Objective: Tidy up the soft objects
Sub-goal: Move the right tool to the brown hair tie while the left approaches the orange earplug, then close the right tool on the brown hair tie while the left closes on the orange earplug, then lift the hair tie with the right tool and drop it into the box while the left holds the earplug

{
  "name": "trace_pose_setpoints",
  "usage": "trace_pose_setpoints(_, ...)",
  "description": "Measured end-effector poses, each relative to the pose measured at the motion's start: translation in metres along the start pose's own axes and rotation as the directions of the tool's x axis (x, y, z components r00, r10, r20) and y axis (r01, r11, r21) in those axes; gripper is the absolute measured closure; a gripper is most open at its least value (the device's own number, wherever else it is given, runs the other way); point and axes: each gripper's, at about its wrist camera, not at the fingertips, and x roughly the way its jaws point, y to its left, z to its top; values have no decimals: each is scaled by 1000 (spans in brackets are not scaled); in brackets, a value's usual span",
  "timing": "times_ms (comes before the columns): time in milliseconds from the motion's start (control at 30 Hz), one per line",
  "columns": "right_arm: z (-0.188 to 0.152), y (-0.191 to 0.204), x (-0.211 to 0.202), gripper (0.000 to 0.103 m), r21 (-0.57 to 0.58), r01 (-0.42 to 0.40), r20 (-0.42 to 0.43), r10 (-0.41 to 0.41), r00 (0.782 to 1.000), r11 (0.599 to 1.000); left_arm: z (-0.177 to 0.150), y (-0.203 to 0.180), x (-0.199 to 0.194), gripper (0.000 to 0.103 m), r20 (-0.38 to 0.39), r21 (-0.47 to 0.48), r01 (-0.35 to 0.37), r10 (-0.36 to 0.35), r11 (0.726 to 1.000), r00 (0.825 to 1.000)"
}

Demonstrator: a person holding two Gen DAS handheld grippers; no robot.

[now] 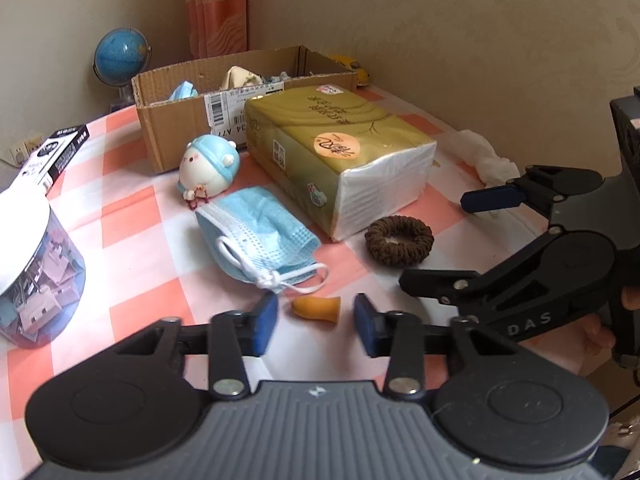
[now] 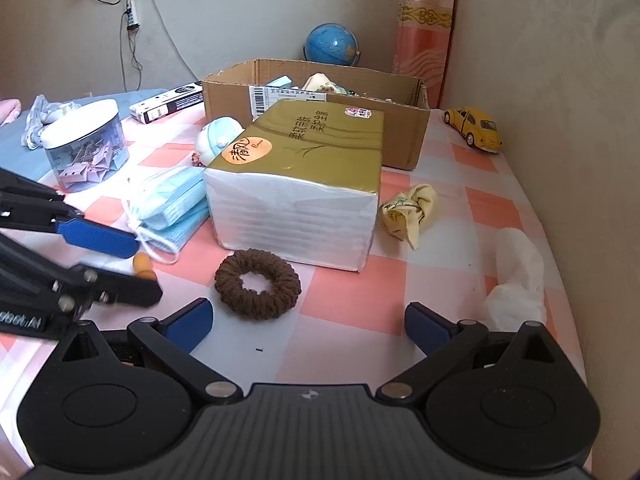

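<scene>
Earplug (image 1: 317, 307), the little orange foam one, sits on the checked tablecloth (image 1: 132, 248) just in front of the tissue pack (image 1: 340, 160), between the left gripper (image 1: 316, 322) pads; jaws are narrowed around it but not pinching yet, as far as I can tell; right gripper (image 2: 308, 326) hangs wide open and empty near the brown scrunchie (image 2: 258, 282); cardboard box (image 2: 312, 92) behind the pack already has a few soft bits in; face mask (image 1: 256, 236), scrunchie and crumpled tissue (image 2: 516, 276) are still out, so I'd say early-to-midway.
</scene>
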Motion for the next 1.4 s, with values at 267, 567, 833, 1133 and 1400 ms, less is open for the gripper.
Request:
trace_pose_setpoints(267,-1,4,-1,1,-12,-13,4,13,1000,1000,-4,2,-5,79,7,-24,8,-8,1000,1000)
trace_pose_setpoints(567,10,28,2,37,-79,-51,34,53,998,996,-10,16,-14,79,-2,-50,-28,27,998,1000)
trace_pose_setpoints(833,15,30,0,55,-73,-11,18,12,1000,997,-9,17,-17,79,-8,-17,-22,22,1000,1000)
trace_pose_setpoints(1133,19,23,-29,55,-103,-17,15,18,1000,995,-1,19,-37,79,-35,36,23,-22,999,999)
trace_pose_setpoints(1400,38,11,-61,55,-111,-12,56,18,998,994,11,22,-57,79,-22,57,44,-42,997,999)
